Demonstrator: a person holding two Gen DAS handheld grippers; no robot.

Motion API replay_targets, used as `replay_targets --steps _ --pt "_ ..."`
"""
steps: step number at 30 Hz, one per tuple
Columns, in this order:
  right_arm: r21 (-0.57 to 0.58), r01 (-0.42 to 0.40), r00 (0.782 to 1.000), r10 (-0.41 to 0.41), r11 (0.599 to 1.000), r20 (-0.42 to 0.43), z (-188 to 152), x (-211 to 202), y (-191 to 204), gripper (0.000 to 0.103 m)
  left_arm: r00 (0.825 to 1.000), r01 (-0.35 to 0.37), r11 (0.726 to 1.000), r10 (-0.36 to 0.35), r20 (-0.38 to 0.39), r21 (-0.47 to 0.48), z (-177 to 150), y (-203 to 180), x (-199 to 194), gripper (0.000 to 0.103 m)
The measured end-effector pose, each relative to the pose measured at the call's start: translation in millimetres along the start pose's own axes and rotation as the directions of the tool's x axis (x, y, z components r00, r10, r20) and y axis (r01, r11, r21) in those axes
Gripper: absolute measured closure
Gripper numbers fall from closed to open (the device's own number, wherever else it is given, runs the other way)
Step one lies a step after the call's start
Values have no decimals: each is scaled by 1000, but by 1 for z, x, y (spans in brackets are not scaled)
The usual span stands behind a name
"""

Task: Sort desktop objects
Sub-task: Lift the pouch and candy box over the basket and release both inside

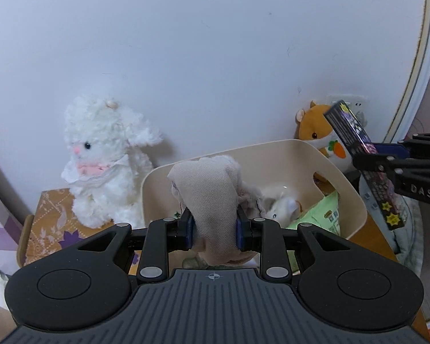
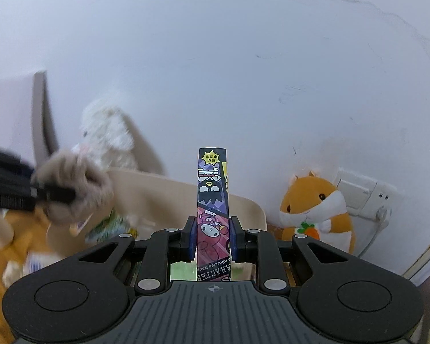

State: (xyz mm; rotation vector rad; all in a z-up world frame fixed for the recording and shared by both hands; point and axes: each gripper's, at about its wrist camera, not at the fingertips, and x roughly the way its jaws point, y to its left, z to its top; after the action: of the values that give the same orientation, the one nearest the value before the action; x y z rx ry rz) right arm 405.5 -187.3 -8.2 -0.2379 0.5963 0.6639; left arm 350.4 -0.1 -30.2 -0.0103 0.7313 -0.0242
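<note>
My left gripper [image 1: 214,229] is shut on a beige-grey plush toy [image 1: 209,197] and holds it above the near side of a cream storage bin [image 1: 349,197]. The bin holds a small white plush [image 1: 282,210] and a green packet [image 1: 324,218]. My right gripper [image 2: 213,238] is shut on a long narrow cartoon-print box [image 2: 213,200], held upright above the bin's right rim [image 2: 252,205]. The box also shows in the left wrist view [image 1: 355,134], with the right gripper [image 1: 387,157] at the far right. The left gripper and its plush [image 2: 71,183] appear blurred in the right wrist view.
A white bunny plush [image 1: 106,154] sits on a patterned brown box [image 1: 54,223] left of the bin. An orange hamster plush [image 2: 318,209] leans on the wall by a socket [image 2: 358,192] with a plugged cable. The wall is close behind the bin.
</note>
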Motion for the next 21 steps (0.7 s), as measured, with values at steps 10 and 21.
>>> replay_targets --steps 10,21 --pt "160 17 1000 -14 987 -18 2 54 -4 83 995 -2 996 -7 -101 -89 -2 -3 46 76" --pt "97 62 996 -55 993 -75 -16 73 3 58 990 6 996 -19 -141 -90 -11 -4 63 43"
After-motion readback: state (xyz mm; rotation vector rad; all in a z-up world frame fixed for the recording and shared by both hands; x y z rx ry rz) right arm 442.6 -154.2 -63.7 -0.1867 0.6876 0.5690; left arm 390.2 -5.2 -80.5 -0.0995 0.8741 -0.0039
